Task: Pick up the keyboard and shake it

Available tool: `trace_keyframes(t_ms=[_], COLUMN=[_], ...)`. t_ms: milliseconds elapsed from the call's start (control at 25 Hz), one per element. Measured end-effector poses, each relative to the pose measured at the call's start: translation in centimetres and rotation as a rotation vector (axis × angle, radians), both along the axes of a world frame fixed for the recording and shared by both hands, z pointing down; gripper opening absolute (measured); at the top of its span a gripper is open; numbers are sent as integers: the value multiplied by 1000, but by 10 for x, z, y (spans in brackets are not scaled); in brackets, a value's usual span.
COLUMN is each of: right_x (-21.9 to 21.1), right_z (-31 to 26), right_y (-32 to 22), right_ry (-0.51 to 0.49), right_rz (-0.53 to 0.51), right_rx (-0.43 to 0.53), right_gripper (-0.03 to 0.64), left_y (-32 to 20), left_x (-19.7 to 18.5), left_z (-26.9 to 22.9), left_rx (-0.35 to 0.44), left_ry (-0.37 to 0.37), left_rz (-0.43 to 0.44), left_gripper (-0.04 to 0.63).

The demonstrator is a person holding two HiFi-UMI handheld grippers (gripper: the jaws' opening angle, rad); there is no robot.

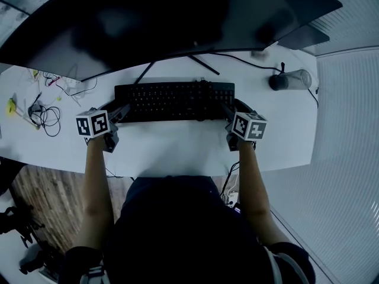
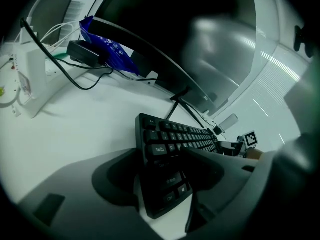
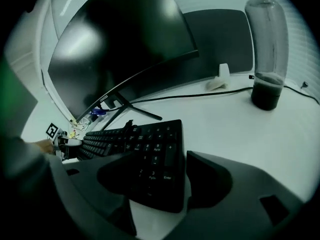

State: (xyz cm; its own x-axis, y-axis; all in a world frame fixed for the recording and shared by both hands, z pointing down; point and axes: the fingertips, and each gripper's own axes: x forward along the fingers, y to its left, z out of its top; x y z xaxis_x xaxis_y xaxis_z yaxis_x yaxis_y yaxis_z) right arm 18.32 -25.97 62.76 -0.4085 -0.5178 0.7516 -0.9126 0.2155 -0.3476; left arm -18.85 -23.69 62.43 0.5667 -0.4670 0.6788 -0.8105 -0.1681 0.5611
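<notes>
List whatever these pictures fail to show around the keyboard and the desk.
Head view: keyboard lettering, too small to read.
All views: the keyboard's underside, hidden by its own body.
Head view: cables at the left end of the desk, too small to sort.
Left gripper view: blue packet, print too small, partly behind the monitor.

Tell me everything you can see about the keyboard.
The keyboard is black, full-size and plastic-looking, with white-lettered keys and a number pad at its right end. It lies lengthwise on the white desk before the monitor stand. The left gripper is clamped across its left end; the right gripper brackets its right end, jaws seemingly not pressing.
</notes>
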Motion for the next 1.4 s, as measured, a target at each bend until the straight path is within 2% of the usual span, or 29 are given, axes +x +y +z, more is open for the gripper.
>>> trace_keyframes(t_ms=[360, 640, 840, 1000, 1160, 1400], right_x=[2, 9, 7, 7, 9, 5], right_z=[-6, -65, -141, -189, -219, -248], right_y=[2, 9, 10, 18, 25, 30], right_ry=[-11, 17, 120, 221, 285, 348], right_rz=[53, 65, 37, 6, 1, -18], right_rx=[-14, 126, 296, 417, 496, 568], right_gripper=[284, 284, 284, 284, 284, 284], left_y=[0, 1, 6, 16, 23, 27], left_x=[1, 8, 10, 18, 29, 33], left_z=[-10, -54, -84, -87, -84, -81], left_rx=[23, 150, 227, 247, 249, 272], left_ry=[-22, -1, 94, 199, 284, 338], left_rz=[-44, -41, -71, -96, -119, -153], left_gripper=[275, 275, 275, 275, 275, 275])
